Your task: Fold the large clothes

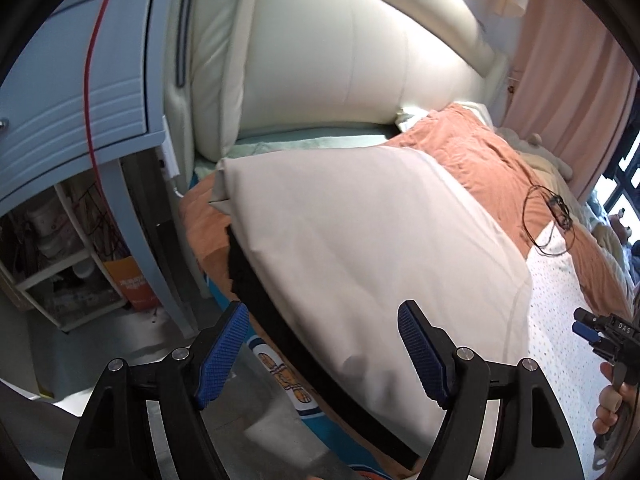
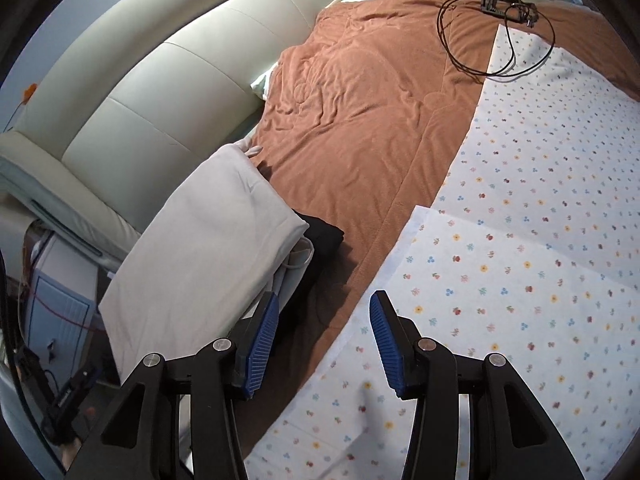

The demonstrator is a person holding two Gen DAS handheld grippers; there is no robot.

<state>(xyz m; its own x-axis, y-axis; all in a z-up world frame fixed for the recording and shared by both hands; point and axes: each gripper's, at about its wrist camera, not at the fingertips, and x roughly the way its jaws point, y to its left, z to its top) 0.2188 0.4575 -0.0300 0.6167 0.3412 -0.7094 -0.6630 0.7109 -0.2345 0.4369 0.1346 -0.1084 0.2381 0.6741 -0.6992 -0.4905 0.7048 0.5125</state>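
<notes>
left gripper point(image 1: 322, 354): jaws apart, nothing between the blue pads; they hang just short of the near edge of the folded cream garment point(image 1: 360, 248).
right gripper point(image 2: 324, 340): jaws apart and empty, above the seam where the floral sheet point(image 2: 520, 240) meets the orange blanket point(image 2: 360, 140).
cream garment, from the left gripper: fills the view from 12 to 2 o'clock, stacked on a black garment point(image 1: 280, 320) whose edge shows beneath it at 11 o'clock.
cream garment, from the right gripper: lies at 10 o'clock point(image 2: 200, 240), off to the side, the black piece peeking out at 11 o'clock.
long axis: in the left view it runs from the near right corner toward 11 o'clock, along the edge of the bed.
nearer hand: the left, by my reading; the stack sits straight ahead of it.
floral sheet: spreads from 12 to 4 o'clock of the right gripper, flat, one layer lapped over another.
likely next piece: the floral sheet looks like the unfolded item, nearer the right hand.
far: black cable point(image 2: 500, 20) at 1 o'clock on the blanket; cream headboard point(image 2: 160, 80) at 10 o'clock.
</notes>
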